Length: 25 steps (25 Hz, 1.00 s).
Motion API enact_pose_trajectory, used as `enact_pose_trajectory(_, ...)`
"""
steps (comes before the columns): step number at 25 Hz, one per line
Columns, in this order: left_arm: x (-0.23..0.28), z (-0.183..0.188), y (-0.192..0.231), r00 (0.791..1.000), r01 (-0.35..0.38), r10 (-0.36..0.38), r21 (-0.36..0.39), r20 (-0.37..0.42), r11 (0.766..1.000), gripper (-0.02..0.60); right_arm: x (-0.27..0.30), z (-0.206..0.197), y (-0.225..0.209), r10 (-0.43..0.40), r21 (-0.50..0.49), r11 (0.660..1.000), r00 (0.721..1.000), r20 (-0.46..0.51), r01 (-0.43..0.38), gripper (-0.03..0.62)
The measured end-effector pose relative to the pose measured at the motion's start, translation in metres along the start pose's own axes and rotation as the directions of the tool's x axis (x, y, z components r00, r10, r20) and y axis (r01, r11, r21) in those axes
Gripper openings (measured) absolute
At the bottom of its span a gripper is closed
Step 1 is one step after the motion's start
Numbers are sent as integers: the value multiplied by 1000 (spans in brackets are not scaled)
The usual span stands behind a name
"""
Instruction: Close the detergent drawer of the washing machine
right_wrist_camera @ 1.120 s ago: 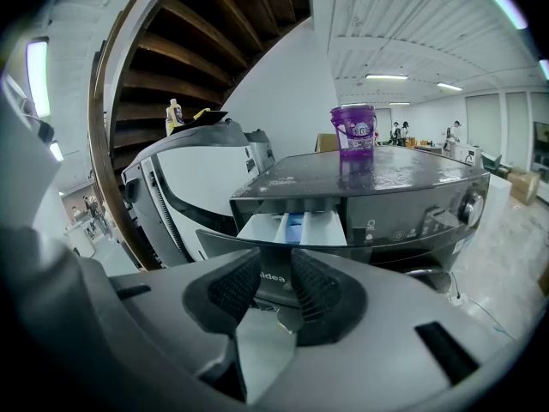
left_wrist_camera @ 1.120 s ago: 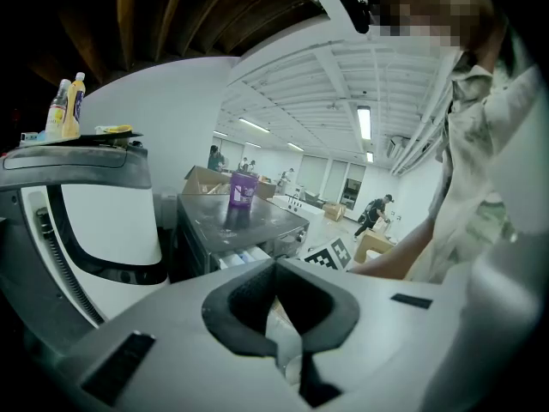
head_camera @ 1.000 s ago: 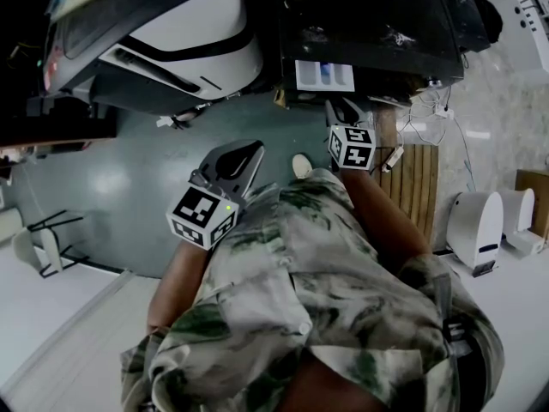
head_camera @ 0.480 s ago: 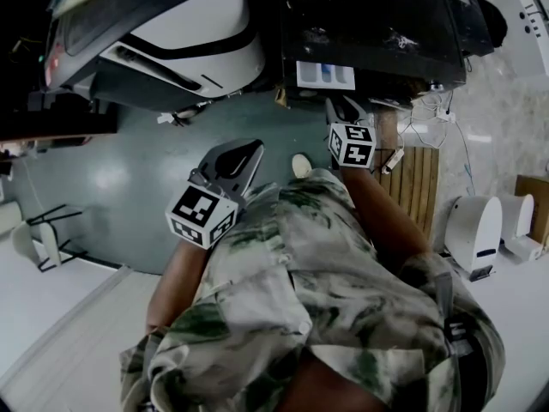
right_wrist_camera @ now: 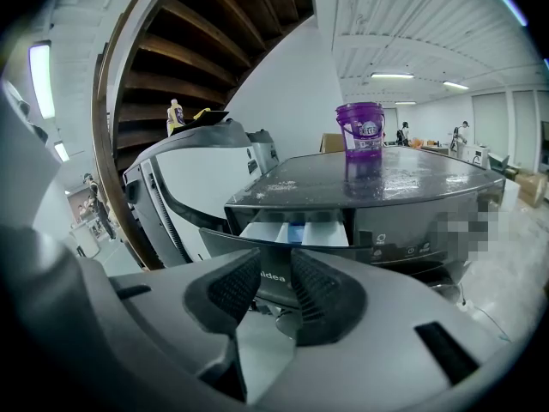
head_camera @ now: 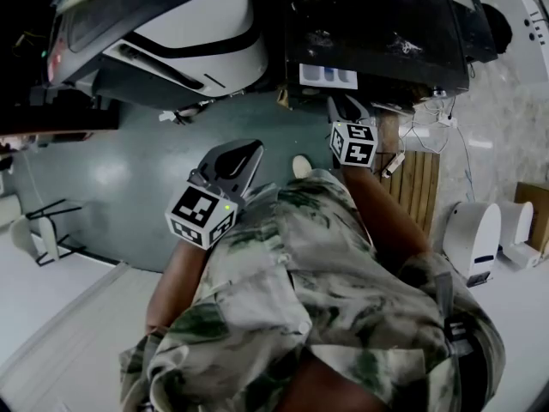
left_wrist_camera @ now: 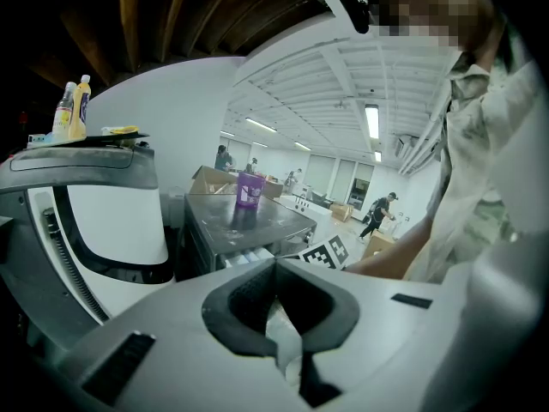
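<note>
Detergent drawer (right_wrist_camera: 296,233): I see it pulled partway out of the upper left front of the washing machine (right_wrist_camera: 403,221), its white and blue compartments showing.
Right tongs (right_wrist_camera: 276,263): released, with a slim gap between the pads and nothing in it. They point at the drawer's dark front panel from close in; I cannot tell whether they touch it.
Left tongs (left_wrist_camera: 274,266): clenched with the tips together, holding nothing. In the head view they sit well to the left of the drawer, over the grey-green floor (head_camera: 129,178).
Purple bucket (right_wrist_camera: 360,130): upright on the washer's dark top, back from the drawer edge.
Neighbouring machine (right_wrist_camera: 197,174): a large white and black curved unit just left of the washer, with a yellow bottle (right_wrist_camera: 176,114) on its top.
Wooden slatted board (head_camera: 416,187): lies on the floor to the right of my right arm, with white cables (head_camera: 429,110) beside it.
White units (head_camera: 476,230): stand further right, well apart from the washer.
Patterned shirt (head_camera: 292,299): fills the lower head view.
</note>
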<state>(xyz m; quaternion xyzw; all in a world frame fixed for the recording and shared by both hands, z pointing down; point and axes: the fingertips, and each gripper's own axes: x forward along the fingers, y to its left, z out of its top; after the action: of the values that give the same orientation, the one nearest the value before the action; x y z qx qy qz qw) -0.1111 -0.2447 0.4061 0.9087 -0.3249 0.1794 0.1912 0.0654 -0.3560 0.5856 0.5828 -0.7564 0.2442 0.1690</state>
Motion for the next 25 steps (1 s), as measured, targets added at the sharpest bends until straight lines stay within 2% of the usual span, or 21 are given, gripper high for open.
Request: enact_pose_trajectory(25,3,3,11,1000,-12,13,-15,12,1000,23,18,13,-5,-2,-7,1000,1000,7,2,127)
